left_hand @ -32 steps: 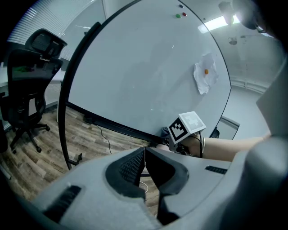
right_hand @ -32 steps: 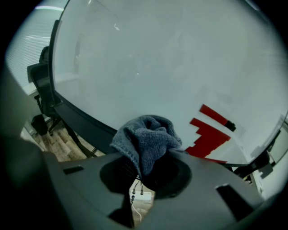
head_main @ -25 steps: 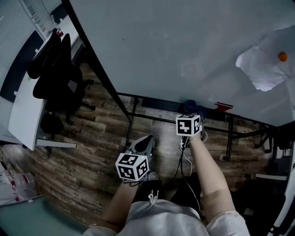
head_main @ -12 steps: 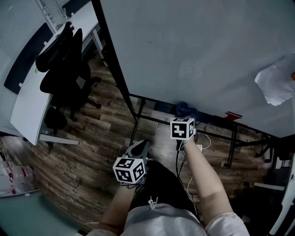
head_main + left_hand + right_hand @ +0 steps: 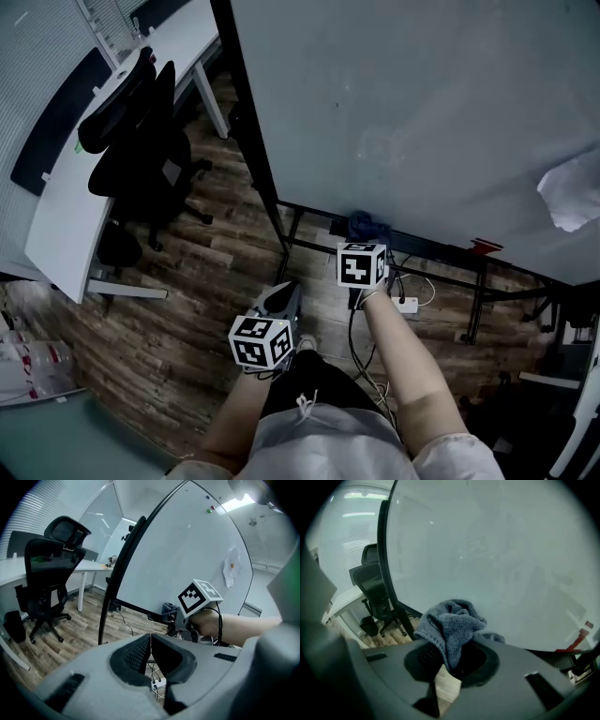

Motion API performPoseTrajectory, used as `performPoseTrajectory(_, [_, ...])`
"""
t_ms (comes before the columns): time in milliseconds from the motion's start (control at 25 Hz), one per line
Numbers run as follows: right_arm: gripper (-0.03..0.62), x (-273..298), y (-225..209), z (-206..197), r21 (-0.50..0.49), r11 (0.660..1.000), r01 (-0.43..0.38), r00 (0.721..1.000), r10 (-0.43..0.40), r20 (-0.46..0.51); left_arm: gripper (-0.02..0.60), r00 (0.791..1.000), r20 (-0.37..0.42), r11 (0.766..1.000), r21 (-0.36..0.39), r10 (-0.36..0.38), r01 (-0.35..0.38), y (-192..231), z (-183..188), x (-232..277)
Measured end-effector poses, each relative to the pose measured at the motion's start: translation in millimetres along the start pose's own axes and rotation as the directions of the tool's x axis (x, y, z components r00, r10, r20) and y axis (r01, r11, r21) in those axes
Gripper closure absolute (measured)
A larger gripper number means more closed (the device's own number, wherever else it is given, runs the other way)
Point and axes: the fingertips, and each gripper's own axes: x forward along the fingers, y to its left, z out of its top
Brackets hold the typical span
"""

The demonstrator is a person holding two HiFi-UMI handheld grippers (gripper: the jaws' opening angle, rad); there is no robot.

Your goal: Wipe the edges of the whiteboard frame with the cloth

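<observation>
Pinching the blue-grey cloth [image 5: 452, 620], the right hand-held gripper [image 5: 449, 660] has slid left along the whiteboard frame's [image 5: 253, 112] bottom edge towards its corner, while the left hand-held gripper [image 5: 150, 644] hangs with jaws together, empty.

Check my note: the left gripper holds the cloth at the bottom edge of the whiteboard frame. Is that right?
Not quite: it is the right gripper that holds the cloth at the bottom edge of the whiteboard frame. The right gripper view shows it pinched between that gripper's jaws; the left gripper has its jaws closed on nothing.
</observation>
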Motion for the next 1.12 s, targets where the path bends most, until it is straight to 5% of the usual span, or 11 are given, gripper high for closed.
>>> performPoseTrajectory(400, [0.525,15.9,53.7,21.5,0.045,0.997,-0.058,0.997,0.060,-0.041,0.563,1.000,-0.020,0.998,0.066,-0.015,0.016,32.3,31.8,-7.8])
performPoseTrajectory(720, [0.525,17.6,64.4,27.5,0.079,0.996,0.051,0.997,-0.047,-0.053,0.563,0.996,-0.072,0.993,0.099,-0.054,0.061,68.1,50.9,-8.6])
performPoseTrajectory(1120, [0.525,33.7,132.5,49.2,0.065,0.998,-0.028,0.997,0.032,-0.063,0.563,0.987,-0.112,0.984,0.122,-0.117,0.131,101.1,66.6,-22.4])
